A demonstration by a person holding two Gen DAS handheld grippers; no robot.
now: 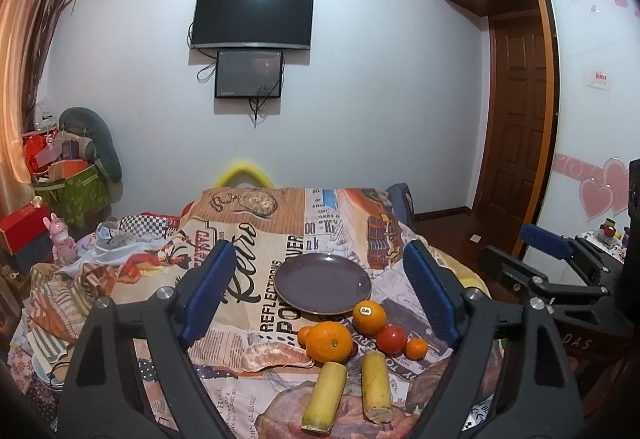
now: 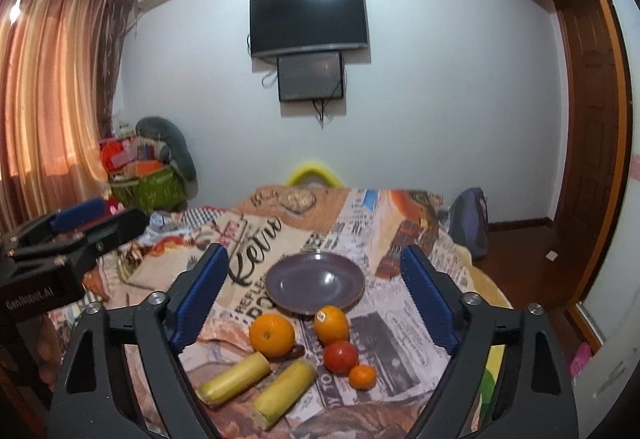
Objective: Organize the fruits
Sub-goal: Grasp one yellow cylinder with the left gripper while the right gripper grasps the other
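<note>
The left gripper is held above the near edge of the table, its two blue pads spread wide, and it holds nothing. The right gripper is beside it at about the same height, also spread wide and empty. Each one shows in the side of the other's view: the right gripper at the right, the left gripper at the left.

Between the fingers, on the cloth printed with newspaper and "Retro" letters, the fruits lie in a loose group. Nearest are two yellow stalks: one stalk and a second stalk, side by side but apart. Behind them sits a big orange, and a small orange thing peeks out at its left side, partly hidden. To the left of the big orange lies a peeled segment, pale pink. More to the right is a stickered orange, touching the front rim of the plate. Just beside it is a tomato, and next to the tomato a small mandarin.

The plate is dark purple and has nothing on it; all the fruits are on the cloth in front of it.

On the far wall hangs a TV with a small screen under it.
</note>
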